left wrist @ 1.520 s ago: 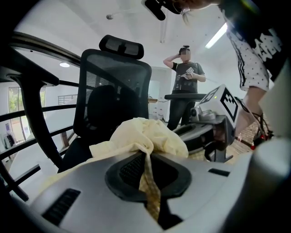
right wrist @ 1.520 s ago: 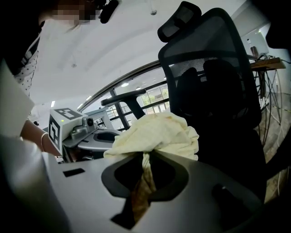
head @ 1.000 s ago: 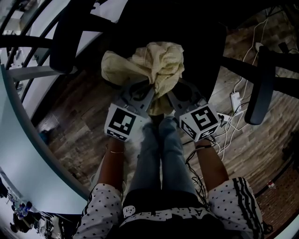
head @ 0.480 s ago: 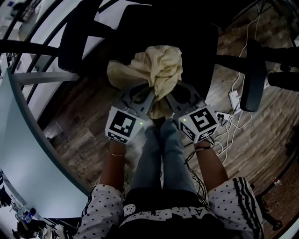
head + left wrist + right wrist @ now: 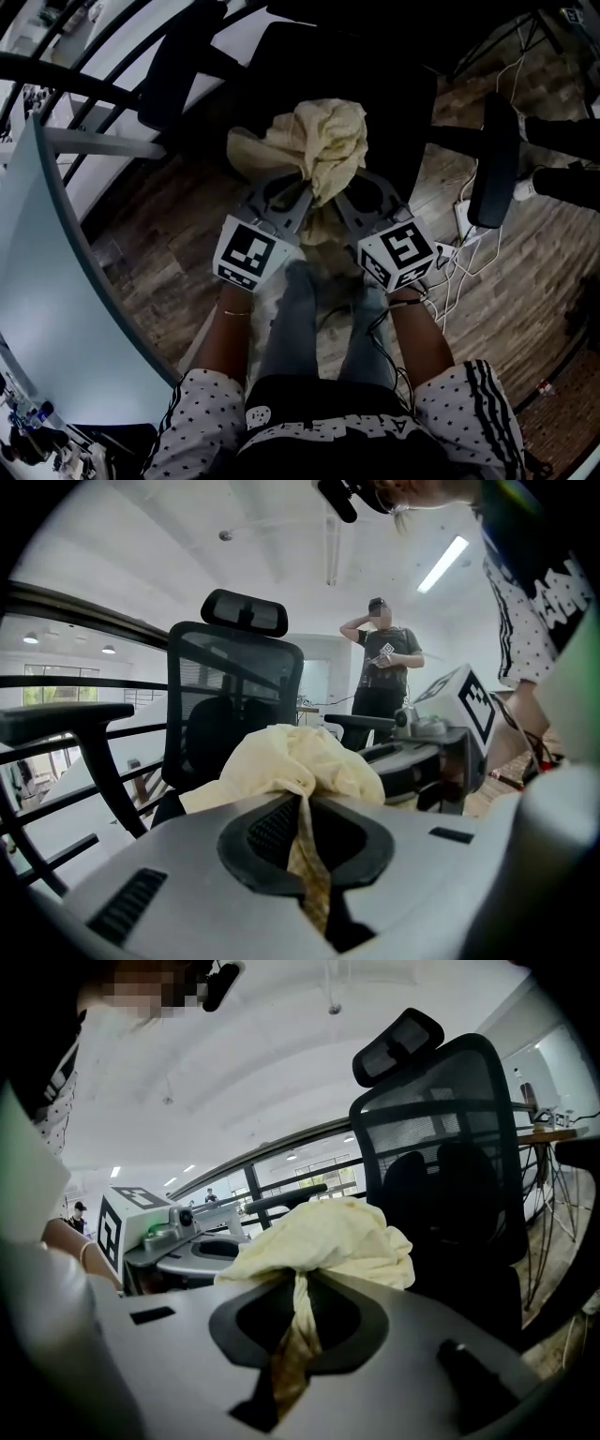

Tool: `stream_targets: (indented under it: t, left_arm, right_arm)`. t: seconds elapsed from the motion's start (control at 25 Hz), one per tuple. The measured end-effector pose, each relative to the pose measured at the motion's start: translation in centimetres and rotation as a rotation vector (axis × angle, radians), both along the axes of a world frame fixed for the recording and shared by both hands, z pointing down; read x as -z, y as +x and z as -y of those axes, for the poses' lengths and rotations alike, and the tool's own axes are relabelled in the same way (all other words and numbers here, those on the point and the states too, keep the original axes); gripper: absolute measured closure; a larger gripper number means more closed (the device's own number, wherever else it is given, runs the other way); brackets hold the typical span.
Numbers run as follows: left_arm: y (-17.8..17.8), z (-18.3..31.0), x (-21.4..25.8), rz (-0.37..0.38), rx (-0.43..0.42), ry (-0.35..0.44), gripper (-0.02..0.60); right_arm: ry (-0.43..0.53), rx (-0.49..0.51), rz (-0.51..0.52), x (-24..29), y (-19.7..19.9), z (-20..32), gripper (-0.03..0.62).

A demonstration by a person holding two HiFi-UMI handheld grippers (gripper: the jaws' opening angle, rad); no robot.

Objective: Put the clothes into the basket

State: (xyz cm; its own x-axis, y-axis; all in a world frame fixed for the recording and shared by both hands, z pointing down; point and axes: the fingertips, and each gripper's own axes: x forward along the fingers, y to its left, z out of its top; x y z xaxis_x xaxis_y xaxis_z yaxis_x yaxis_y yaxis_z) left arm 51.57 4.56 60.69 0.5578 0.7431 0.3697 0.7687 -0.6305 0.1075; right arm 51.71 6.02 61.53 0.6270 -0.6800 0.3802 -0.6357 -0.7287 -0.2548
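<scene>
Two closed claws are sharing one load. The left gripper (image 5: 300, 187) is pinching a twisted fold of the pale yellow garment (image 5: 323, 141) tight between its jaws, and the right gripper (image 5: 343, 190) is clamping another fold just beside it. The garment is bunching up above both pairs of jaws, over the seat of a black office chair (image 5: 384, 75). Whether it is touching the seat cannot be told. White cables (image 5: 461, 251) are lying on the wood floor (image 5: 159, 262) to the right.

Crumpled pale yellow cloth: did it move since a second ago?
Yes. The crumpled pale yellow cloth rose toward the camera, away from the black office chair below, which shrank in view.
</scene>
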Motion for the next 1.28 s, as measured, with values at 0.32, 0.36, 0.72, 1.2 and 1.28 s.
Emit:
stream_targets:
  t: [0.32, 0.36, 0.72, 1.2, 1.28]
  left_arm:
    - [-0.8, -1.1, 1.8, -0.013, 0.079, -0.024, 0.555]
    - [-0.8, -1.0, 2.0, -0.011, 0.085, -0.030, 0.557]
    - [-3.2, -4.2, 4.4, -0.043, 0.103, -0.026, 0.557]
    - [-4.8, -8.1, 8.0, -0.052, 0.117, -0.031, 0.557]
    - [-4.8, -8.8, 8.7, -0.055, 0.114, -0.027, 0.557]
  right_arm:
    - [-0.004, 0.043, -0.018, 1.9, -0.6, -1.1, 0.548]
    - [-0.005, 0.045, -0.017, 2.0, -0.6, -0.9, 0.548]
    - [-0.001, 0.056, -0.045, 4.5, -2.9, -4.1, 0.548]
    - [0.014, 0.041, -0.060, 8.1, -4.5, -8.1, 0.549]
    - [0.020, 0.034, -0.063, 8.7, -4.4, -8.8, 0.549]
